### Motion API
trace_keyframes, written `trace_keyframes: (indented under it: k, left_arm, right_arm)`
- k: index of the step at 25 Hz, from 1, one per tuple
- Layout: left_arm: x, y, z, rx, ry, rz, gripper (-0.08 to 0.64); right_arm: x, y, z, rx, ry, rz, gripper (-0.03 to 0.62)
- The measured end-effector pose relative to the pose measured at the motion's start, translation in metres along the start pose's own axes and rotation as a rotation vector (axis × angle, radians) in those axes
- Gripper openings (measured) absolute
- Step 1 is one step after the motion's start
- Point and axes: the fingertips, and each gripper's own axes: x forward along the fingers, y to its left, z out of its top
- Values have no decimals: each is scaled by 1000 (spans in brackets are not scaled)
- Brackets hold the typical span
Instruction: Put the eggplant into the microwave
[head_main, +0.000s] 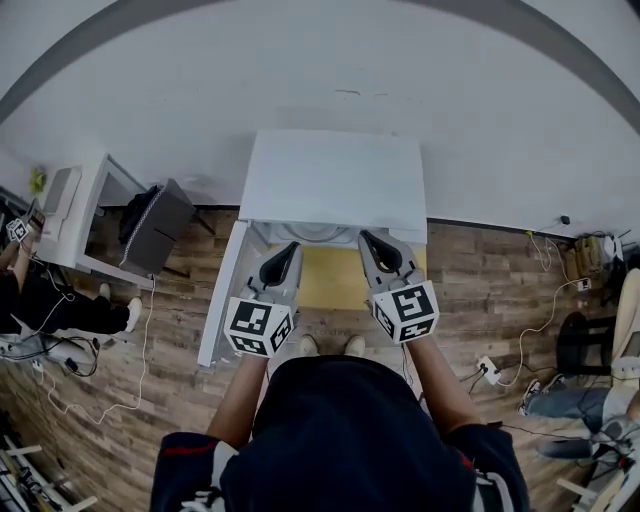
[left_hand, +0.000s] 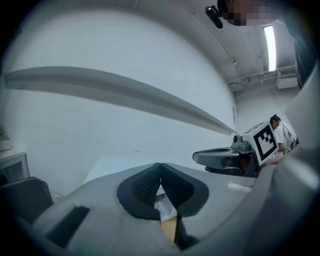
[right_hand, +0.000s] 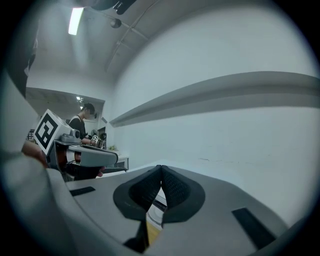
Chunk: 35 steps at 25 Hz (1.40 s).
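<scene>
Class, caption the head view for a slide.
Grey left tongs and grey right tongs, both shut and empty, held before the white box-shaped microwave.

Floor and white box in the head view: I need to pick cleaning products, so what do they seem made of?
Floor: wood or wood-look laminate, brown planks with grain and seams, low sheen. White box: probably painted metal or plastic; its top is smooth, plain, matt white, with nothing to tell which.

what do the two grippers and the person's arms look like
Both the left gripper and right gripper have grey moulded bodies, black ribbed fingers, and a white cube with black square markers. The sleeves are short and dark, with red and white trim.
</scene>
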Motion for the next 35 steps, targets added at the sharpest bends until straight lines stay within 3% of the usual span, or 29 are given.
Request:
trace_keyframes:
  k: [5,18,35]
  left_arm:
    - [-4,2,21,95,-35,35,17]
    - [-7,1,37,44,-82,35,17]
    - [-6,1,40,38,-90,26,17]
  right_arm:
    - [-4,1,15,-8,-31,-1,12]
    - [-5,0,26,-30,-56,-12,11]
    - [0,2,29,-26,-66,-8,11]
